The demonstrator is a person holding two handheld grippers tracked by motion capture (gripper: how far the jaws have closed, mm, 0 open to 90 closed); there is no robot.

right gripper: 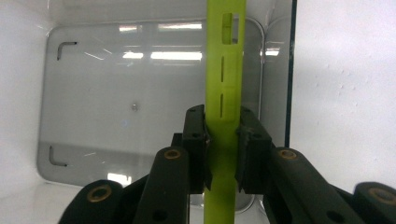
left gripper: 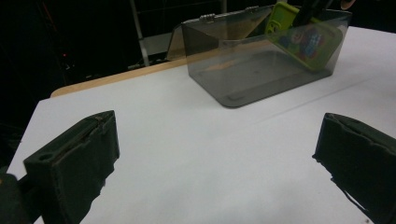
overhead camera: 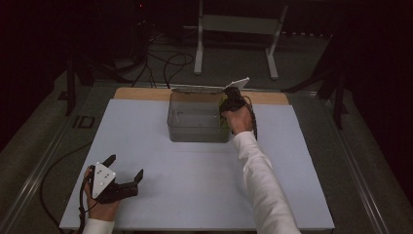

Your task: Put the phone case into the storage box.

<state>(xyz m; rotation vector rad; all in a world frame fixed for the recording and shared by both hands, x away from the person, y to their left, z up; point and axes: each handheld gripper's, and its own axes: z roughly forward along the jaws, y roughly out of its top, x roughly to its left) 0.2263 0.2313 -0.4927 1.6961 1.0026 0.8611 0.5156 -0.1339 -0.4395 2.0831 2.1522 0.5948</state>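
clear bins (overhead camera: pixel 197 127): 1 | green cases (right gripper: pixel 225 70): 1 | tools (overhead camera: pixel 127 173): 2

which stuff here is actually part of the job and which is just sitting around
In the job:
- green phone case, clamped edge-on in the right gripper
- clear grey box, lid open, case being lowered inside at its right end

Lying about:
- left gripper, open, holding nothing
- white board
- metal stand beyond the table

Your lime-green flat case (right gripper: pixel 224 84) — coloured print on one face, slotted along its edge, tilted, lowered inside your smoky clear bin (left gripper: pixel 261 70) — open-topped, otherwise bare, at the far end of the white table.
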